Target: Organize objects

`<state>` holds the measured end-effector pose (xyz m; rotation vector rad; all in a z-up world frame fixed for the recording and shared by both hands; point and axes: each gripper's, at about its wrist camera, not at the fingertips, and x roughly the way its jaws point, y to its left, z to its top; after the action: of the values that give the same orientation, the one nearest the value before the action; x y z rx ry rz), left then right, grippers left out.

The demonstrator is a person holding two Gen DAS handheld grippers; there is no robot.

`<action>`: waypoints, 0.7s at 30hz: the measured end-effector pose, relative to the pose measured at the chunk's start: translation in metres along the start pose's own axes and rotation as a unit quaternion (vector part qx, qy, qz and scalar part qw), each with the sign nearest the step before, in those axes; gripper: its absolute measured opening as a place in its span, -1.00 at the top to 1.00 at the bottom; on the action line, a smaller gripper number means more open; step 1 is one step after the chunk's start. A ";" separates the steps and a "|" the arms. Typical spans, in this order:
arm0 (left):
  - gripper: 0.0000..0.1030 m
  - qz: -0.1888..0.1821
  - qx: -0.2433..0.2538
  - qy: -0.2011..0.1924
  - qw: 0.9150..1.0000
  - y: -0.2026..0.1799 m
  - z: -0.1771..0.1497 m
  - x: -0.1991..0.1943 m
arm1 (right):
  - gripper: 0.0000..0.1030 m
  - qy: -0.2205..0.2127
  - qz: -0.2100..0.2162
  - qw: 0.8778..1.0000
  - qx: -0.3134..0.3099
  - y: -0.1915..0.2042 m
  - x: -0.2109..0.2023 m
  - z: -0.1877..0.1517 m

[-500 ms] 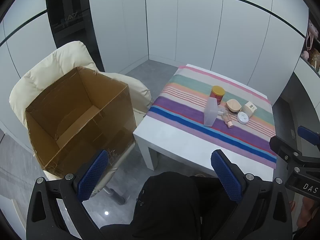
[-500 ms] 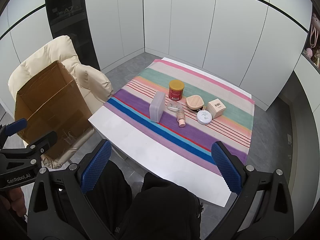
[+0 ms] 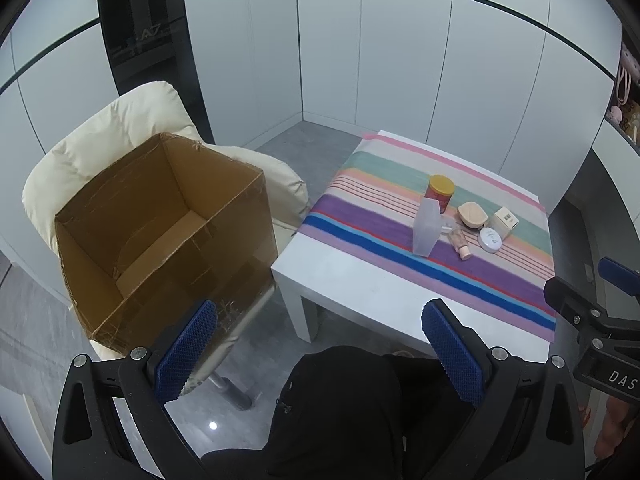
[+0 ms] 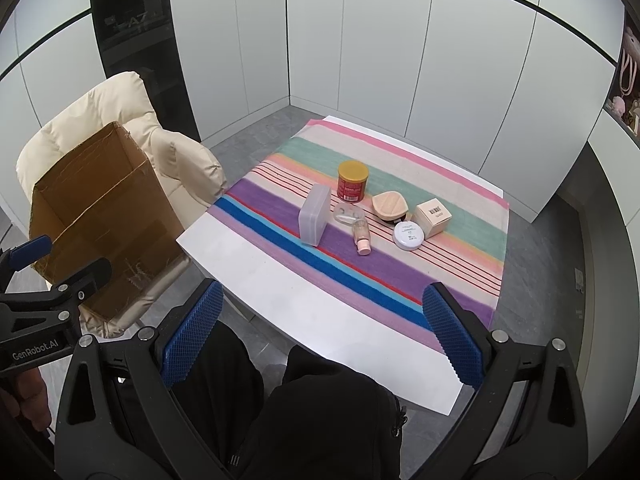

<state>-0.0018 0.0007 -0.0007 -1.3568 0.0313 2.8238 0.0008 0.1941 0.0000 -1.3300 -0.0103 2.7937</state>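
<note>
Nearest: left gripper [image 3: 318,354] and right gripper [image 4: 320,336], fingers spread fully wide, nothing between them, both raised short of the table [image 4: 256,276] over dark-clothed knees. No visible change against half a second back: same framing, same spread, no item displaced. Taken as start of task, nothing yet sorted.

On striped cloth [image 4: 400,276], mid-table: translucent case [image 4: 315,215] standing on edge, small bottle [image 4: 361,235] lying beside it, white round jar [image 4: 408,236], beige compact [image 4: 389,205], small carton [image 4: 433,215], red can [image 4: 352,181] behind.

Left, on cream chair [image 3: 132,128]: open cardboard box [image 3: 160,240], apparently empty; likely destination.
</note>
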 end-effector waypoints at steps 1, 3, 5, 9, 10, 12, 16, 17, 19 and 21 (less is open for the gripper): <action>-1.00 0.000 0.000 0.000 1.000 0.000 0.000 0.000 | -0.97 0.000 0.000 1.000 0.000 0.000 0.000 0.000; -1.00 0.000 0.000 -0.002 1.000 0.000 0.000 -0.001 | -0.97 0.000 0.000 1.000 0.001 0.000 0.001 0.000; -1.00 0.000 0.000 -0.003 1.000 0.001 0.000 -0.001 | -0.97 0.000 0.000 1.000 0.000 0.000 0.000 0.000; -1.00 0.000 0.000 -0.001 1.000 0.002 -0.001 0.000 | -0.97 -0.001 0.000 1.000 -0.002 0.000 -0.001 -0.001; -1.00 0.000 -0.001 0.000 1.000 0.002 -0.002 0.001 | -0.97 -0.001 0.000 1.000 -0.002 0.000 -0.001 -0.001; -1.00 -0.001 -0.001 0.000 1.000 0.003 -0.001 0.000 | -0.97 -0.001 0.000 1.000 -0.002 0.001 -0.001 -0.001; -1.00 0.001 0.001 -0.005 1.000 0.002 -0.002 -0.003 | -0.97 0.000 0.002 1.000 0.001 0.001 -0.002 -0.001; -1.00 0.001 0.001 -0.005 1.000 0.002 -0.002 -0.002 | -0.97 0.001 0.004 1.000 0.002 0.000 -0.002 -0.001; -1.00 0.001 0.000 -0.005 1.000 0.003 -0.002 -0.002 | -0.97 0.002 0.003 1.000 0.003 0.000 -0.002 -0.001; -1.00 0.002 0.001 -0.005 1.000 0.001 -0.002 -0.002 | -0.97 0.000 0.002 1.000 0.002 0.000 -0.002 0.000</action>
<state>0.0004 -0.0005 -0.0004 -1.3432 0.0368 2.8330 0.0021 0.1944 0.0012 -1.3295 -0.0019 2.7949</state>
